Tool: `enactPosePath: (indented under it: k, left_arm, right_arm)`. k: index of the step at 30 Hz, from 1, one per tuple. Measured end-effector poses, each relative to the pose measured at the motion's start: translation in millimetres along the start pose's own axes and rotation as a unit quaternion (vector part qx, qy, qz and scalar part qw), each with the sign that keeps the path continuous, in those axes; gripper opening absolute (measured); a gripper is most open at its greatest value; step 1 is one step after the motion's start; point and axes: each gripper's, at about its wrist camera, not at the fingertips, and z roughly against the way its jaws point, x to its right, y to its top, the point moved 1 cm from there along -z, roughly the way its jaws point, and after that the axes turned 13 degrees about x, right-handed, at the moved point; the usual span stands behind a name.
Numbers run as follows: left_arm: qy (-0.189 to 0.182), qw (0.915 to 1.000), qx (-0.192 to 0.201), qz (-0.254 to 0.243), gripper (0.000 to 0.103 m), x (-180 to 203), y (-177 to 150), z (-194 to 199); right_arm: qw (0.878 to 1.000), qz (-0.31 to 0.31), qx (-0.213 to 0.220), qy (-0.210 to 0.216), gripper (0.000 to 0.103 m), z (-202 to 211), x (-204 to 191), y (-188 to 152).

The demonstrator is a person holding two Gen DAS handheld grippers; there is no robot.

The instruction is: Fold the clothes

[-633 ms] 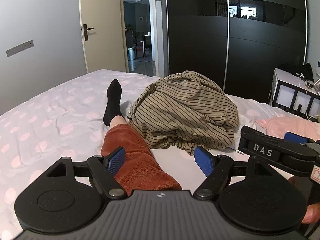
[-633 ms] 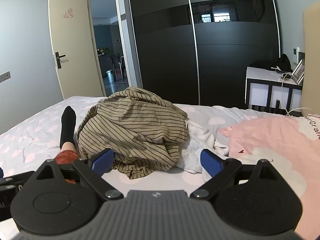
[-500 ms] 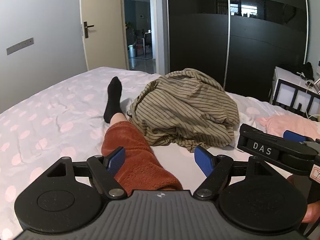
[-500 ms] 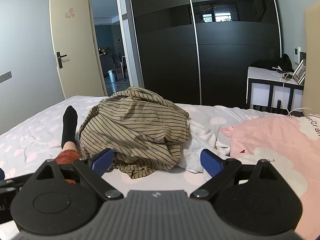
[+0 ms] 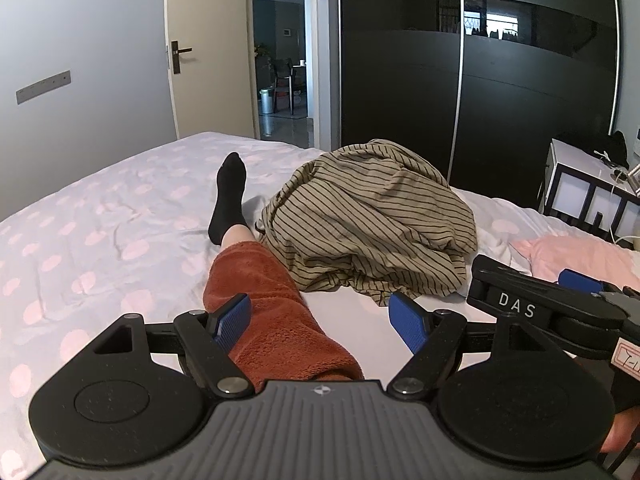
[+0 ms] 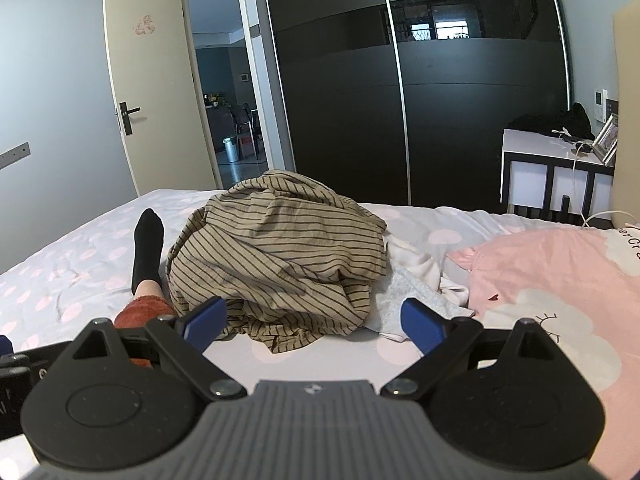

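1. Tan fabric with dark stripes: the striped garment [image 6: 276, 256] lies crumpled in a heap on the bed [image 5: 100, 232], beside the person's outstretched leg [image 5: 264, 292] in rust fleece and a black sock.
2. The left claw [image 5: 320, 318] is released and empty, hanging over the leg short of the heap.
3. The right claw [image 6: 314, 320] is likewise spread wide, grasping nothing, aimed at the heap's near hem, probably to seek an edge.
4. White clothes [image 6: 416, 276] peek from under the heap; a pink pillow [image 6: 560, 280] lies right.
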Motion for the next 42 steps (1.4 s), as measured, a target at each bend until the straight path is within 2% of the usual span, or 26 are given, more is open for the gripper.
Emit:
enactPosePath:
  k: [19, 29, 42]
  left_arm:
    - [-0.004, 0.9999, -0.015, 0.006, 0.090, -0.3, -0.4, -0.5]
    - [0.014, 0.9997, -0.018, -0.003, 0.090, 0.2, -0.9, -1.4]
    - [0.011, 0.9997, -0.018, -0.010, 0.090, 2.4, -1.1, -0.7]
  right_arm:
    - [1.000, -0.001, -0.004, 0.010, 0.096, -0.3, -3.1, -2.5]
    - [1.000, -0.001, -0.004, 0.014, 0.096, 0.8, -4.9, -0.7]
    - [1.000, -0.002, -0.006, 0.020, 0.096, 1.2, -5.8, 0.4]
